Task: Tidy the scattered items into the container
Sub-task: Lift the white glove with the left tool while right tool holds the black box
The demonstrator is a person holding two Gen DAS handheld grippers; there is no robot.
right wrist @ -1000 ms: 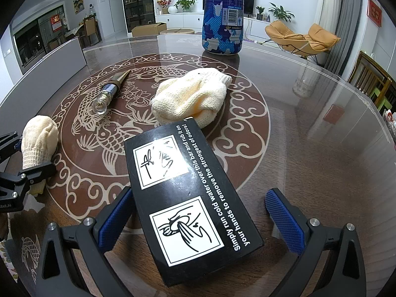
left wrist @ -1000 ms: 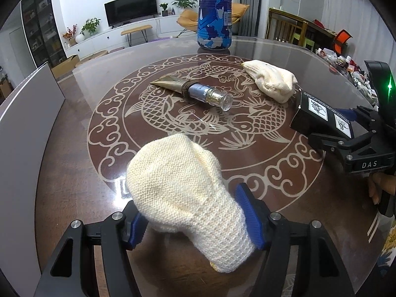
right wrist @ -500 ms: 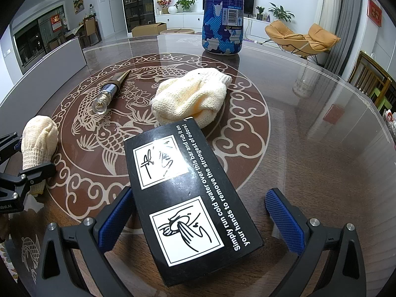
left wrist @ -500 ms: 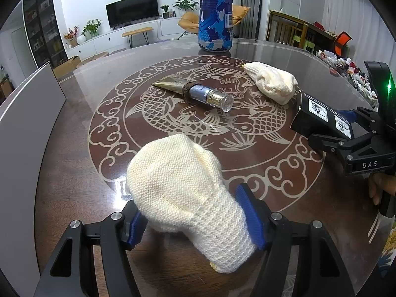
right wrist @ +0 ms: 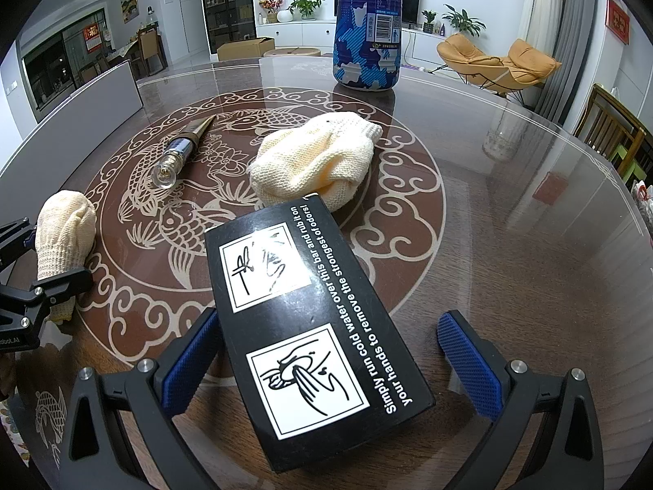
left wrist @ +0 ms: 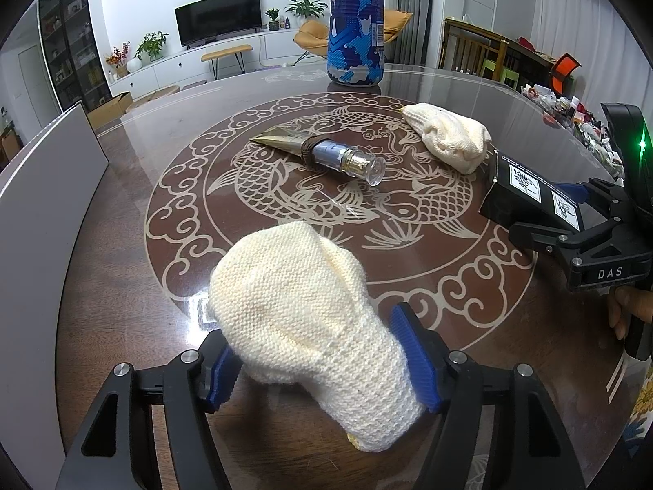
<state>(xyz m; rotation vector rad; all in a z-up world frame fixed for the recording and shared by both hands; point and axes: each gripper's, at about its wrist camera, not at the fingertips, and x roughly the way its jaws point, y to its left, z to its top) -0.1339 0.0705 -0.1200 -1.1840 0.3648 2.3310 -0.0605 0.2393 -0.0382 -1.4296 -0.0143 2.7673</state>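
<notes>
My left gripper (left wrist: 322,361) is shut on a cream knitted glove (left wrist: 302,310) at the near side of the round table; it also shows in the right wrist view (right wrist: 61,237). My right gripper (right wrist: 330,363) is open around a black box (right wrist: 310,326) with white pictograms; its left pad (right wrist: 187,359) touches the box, its right pad (right wrist: 469,371) stands apart. The box also shows in the left wrist view (left wrist: 526,196). A second cream glove (left wrist: 449,139) and a small tube with a clear cap (left wrist: 326,155) lie mid-table.
A tall blue patterned cylinder (left wrist: 357,20) stands at the far edge of the glass-topped table (left wrist: 122,286). A grey panel (left wrist: 36,220) runs along the left. Chairs and clutter sit beyond the right edge.
</notes>
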